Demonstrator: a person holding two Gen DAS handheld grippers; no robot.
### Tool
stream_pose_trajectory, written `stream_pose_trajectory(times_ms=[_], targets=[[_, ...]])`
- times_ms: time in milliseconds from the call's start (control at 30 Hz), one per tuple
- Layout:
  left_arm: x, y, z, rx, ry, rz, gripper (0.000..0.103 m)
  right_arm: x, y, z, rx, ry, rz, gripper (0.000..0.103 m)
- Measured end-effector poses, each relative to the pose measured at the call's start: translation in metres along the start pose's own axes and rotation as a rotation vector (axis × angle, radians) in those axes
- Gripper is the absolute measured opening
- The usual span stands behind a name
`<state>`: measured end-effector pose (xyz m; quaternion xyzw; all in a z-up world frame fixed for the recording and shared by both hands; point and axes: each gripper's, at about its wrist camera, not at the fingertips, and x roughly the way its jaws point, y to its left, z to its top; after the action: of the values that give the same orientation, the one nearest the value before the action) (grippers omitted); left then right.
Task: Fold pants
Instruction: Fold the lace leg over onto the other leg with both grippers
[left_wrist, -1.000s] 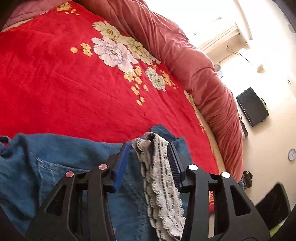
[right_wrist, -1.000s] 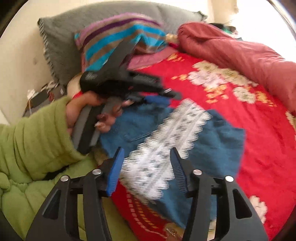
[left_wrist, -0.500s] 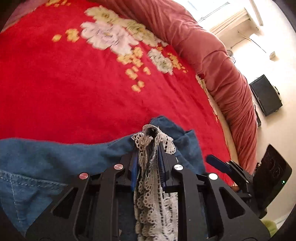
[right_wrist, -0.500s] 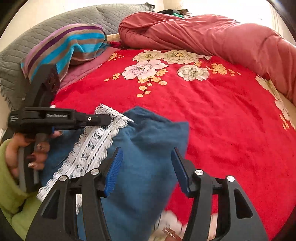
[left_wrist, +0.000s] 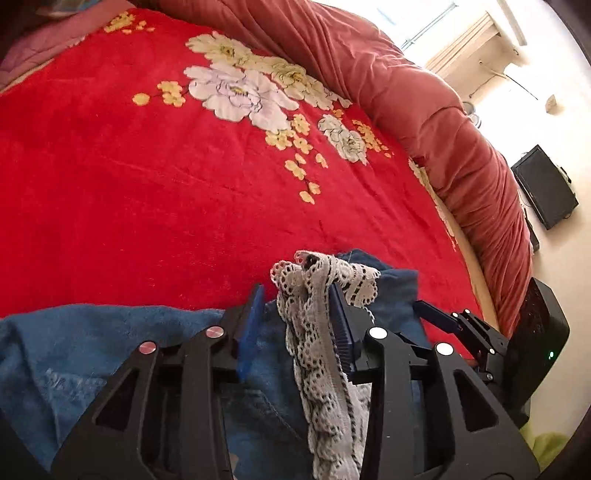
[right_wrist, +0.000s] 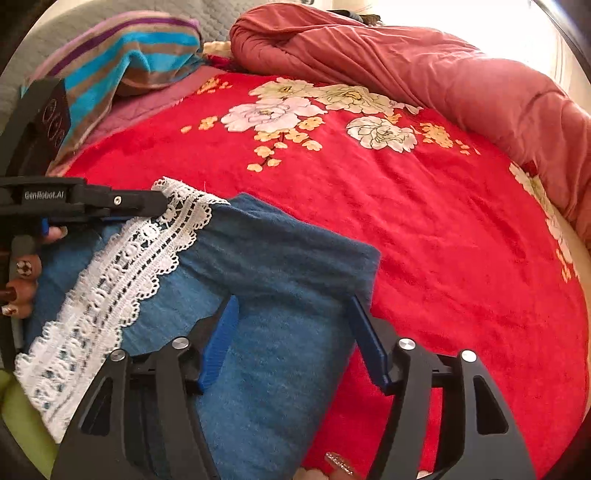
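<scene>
Blue denim pants (right_wrist: 280, 280) with a white lace strip (right_wrist: 122, 273) lie folded at the near edge of a red flowered bedspread (right_wrist: 369, 192). In the left wrist view, my left gripper (left_wrist: 299, 317) is open, its jaws either side of the bunched lace end (left_wrist: 317, 280), with denim (left_wrist: 92, 343) beneath. In the right wrist view, my right gripper (right_wrist: 295, 339) is open, its blue pads straddling the pants' folded right edge. The left gripper (right_wrist: 92, 203) shows there at the lace end.
A rolled rust-red quilt (right_wrist: 424, 62) lines the far side of the bed. A striped pillow (right_wrist: 122, 55) and grey cushion sit at the head. A dark monitor (left_wrist: 543, 184) stands on the floor beyond the bed. The person's green sleeve (right_wrist: 14, 402) is at the near left.
My left gripper, shut on the lace half a second ago, has opened. My right gripper has moved lower over the folded denim edge.
</scene>
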<state>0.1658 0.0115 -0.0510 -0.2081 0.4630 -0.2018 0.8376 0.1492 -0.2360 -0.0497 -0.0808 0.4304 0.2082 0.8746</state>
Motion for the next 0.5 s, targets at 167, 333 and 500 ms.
stream_pose_trajectory(times_ms=[167, 333, 500], targets=[[-0.030, -0.010, -0.009, 0.029, -0.034, 0.012, 0.037, -0.034, -0.005, -0.010, 0.037, -0.049, 0.037, 0.071], [-0.056, -0.019, -0.035, 0.043, -0.047, 0.057, 0.049, -0.070, -0.006, -0.026, 0.021, -0.069, 0.062, 0.071], [-0.071, -0.025, -0.070, 0.041, -0.017, 0.058, 0.050, -0.096, -0.002, -0.046, -0.014, -0.079, 0.095, 0.071]])
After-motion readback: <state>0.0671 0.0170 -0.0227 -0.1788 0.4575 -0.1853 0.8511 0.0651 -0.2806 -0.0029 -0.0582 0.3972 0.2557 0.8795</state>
